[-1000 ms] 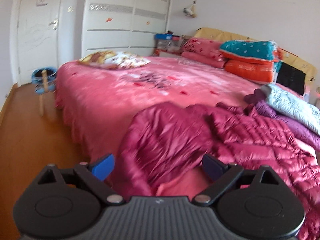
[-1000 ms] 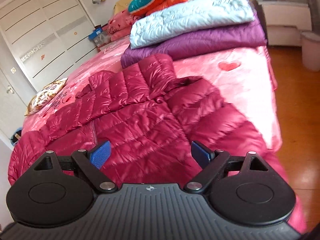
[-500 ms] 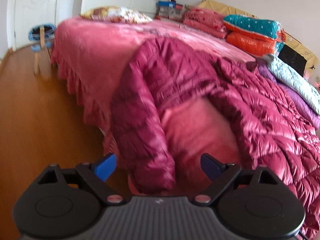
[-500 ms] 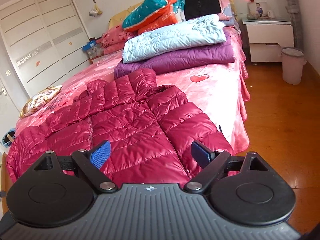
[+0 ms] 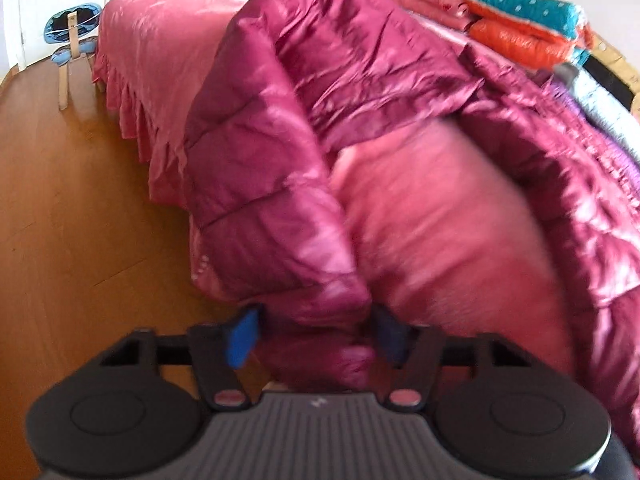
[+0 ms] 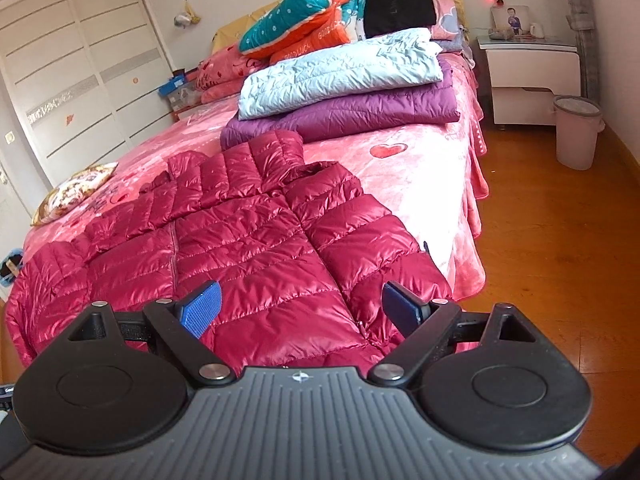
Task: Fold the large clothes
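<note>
A crimson puffer jacket lies spread out, front up, on the pink bed. Its left sleeve hangs over the bed's edge toward the floor. My left gripper is at the cuff of that sleeve; its jaws are closing and the blue pads meet the cuff's sides. My right gripper hovers open just above the jacket's hem at the near edge of the bed, with nothing pinched between its fingers.
A folded purple coat with a light blue one on top lies further up the bed, before piled quilts. A pink bin and a nightstand stand to the right. A small stool stands on the wooden floor.
My left gripper has dropped to the hanging sleeve and narrowed its jaws around the cuff. My right gripper pulled back from the jacket toward the bed's near edge, then held still.
</note>
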